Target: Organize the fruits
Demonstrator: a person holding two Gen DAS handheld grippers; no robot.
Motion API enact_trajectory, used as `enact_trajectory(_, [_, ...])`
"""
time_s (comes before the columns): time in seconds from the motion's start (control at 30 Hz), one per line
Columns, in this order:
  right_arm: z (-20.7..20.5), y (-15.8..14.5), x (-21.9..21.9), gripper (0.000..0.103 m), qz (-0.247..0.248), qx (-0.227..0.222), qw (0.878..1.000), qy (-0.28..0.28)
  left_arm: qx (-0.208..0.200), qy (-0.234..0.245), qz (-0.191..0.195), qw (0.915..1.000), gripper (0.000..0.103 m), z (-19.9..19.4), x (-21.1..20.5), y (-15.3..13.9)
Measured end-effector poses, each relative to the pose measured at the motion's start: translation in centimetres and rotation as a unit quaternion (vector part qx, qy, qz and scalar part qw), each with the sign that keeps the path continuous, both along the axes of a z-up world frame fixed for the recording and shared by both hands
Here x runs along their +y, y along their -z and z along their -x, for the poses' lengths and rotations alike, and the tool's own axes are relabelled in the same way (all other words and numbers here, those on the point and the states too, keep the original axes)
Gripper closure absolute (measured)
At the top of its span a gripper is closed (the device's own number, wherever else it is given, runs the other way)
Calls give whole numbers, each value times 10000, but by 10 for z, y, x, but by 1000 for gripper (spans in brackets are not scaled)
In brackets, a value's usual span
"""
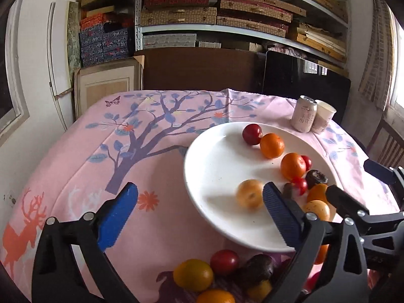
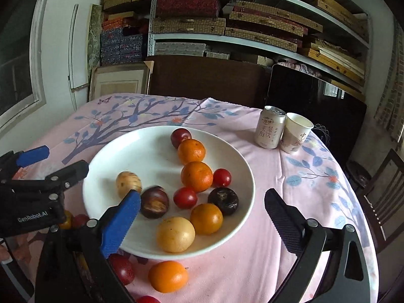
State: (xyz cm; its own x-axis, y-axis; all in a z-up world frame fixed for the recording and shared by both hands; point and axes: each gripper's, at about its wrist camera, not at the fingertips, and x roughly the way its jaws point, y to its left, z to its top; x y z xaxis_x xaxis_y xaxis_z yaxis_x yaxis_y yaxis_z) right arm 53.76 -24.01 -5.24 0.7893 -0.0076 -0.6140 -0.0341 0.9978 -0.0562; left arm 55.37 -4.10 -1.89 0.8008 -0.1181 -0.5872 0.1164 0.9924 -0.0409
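While your left gripper (image 1: 200, 199) hangs wide open and empty over the near-left rim of the white plate (image 2: 131, 242), your right gripper (image 2: 202, 205) gapes empty above its near edge. Ten fruits sit on the plate; an orange (image 2: 168, 276) and plums lie on the cloth just beside it. "GenRobot.AI" reads on the left gripper's body. Chinese characters mark the can (image 2: 270, 130) and the paper cup (image 2: 295, 132) touching it.
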Motion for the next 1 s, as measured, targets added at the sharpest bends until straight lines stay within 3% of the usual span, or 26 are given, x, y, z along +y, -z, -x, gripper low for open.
enact_trajectory(0.07, [8,-3,0,4,57,-21,10000,-2,-86,75,148,9998,5,9,2,-7])
enact_trajectory(0.2, [32,-5,0,4,18,118,9998,-174,-161,352,48,9992,5,40,2,-15])
enact_trajectory(0.4, [71,16,-6,4,-215,947,9935,-600,-88,868,-879,9923,5,122,7,1])
enact_trajectory(0.47, [79,25,-7,4,-227,1080,9921,-605,-79,919,-921,9915,5,142,14,6])
enact_trajectory(0.6, [81,42,-8,4,-366,1237,9905,-483,425,1060,-858,9897,5,157,19,24])
enact_trajectory(0.77, [70,65,-7,6,-687,1463,9862,-356,781,1161,-1459,9794,5,150,-1,53])
enact_trajectory(0.83, [70,68,-7,24,-894,1503,9839,-367,878,1193,-1599,9760,7,144,-4,58])
enact_trajectory(0.87, [72,66,-5,35,-975,1462,9832,-491,906,1252,-1593,9751,15,143,-5,59])
enact_trajectory(0.9, [73,64,-3,60,-1095,1458,9810,-665,994,1367,-1521,9738,41,141,-6,61])
enact_trajectory(0.93, [73,63,0,73,-1149,1468,9796,-745,1119,1466,-1412,9726,55,139,-5,62])
enact_trajectory(1.0, [76,65,12,76,-972,1533,9803,-781,1203,1503,-1283,9729,64,137,-3,63])
